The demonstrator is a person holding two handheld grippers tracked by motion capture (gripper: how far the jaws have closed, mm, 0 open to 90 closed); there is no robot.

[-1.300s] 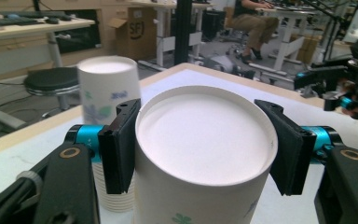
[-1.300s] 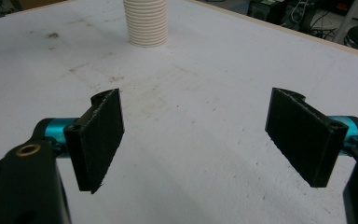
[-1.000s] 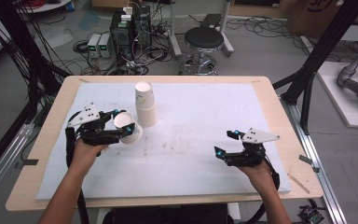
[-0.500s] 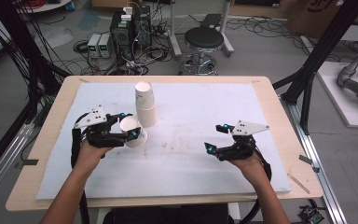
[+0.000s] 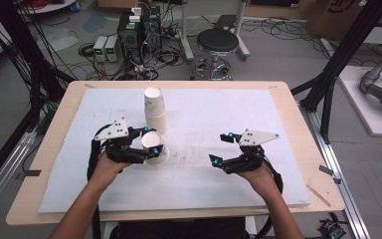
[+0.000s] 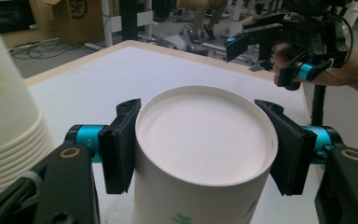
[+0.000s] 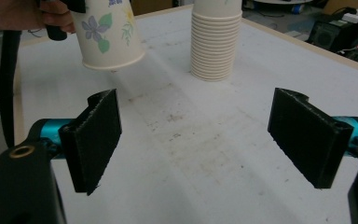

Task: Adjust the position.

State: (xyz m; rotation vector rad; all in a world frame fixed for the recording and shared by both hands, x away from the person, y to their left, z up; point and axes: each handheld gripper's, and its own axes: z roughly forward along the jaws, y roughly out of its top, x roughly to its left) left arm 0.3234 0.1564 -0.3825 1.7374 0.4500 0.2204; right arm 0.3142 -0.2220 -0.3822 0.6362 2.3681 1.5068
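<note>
A flower-printed paper cup (image 6: 200, 135) hangs upside down, base up, just above the white mat, and the pads (image 6: 121, 144) of my left gripper (image 5: 150, 140) press on its two sides. The same cup (image 7: 107, 32) shows at the upper left of the right gripper view. A tall stack of upside-down paper cups (image 5: 155, 109) stands on the mat just behind the held cup. My right gripper (image 7: 200, 140) hovers right of centre, open, with only bare mat between its jaws, which have spread wider over the last second. It points toward the held cup.
A white foam mat (image 5: 278, 119) covers most of the wooden table (image 5: 298, 99). Beyond the far edge stand a black stool (image 5: 218, 42) and electronics boxes with cables (image 5: 134, 25). Black frame posts rise at both sides of the table.
My left gripper has carried the cup to the right, toward the middle. The right gripper has moved left toward it, risen a little, and its jaws stand wider apart.
</note>
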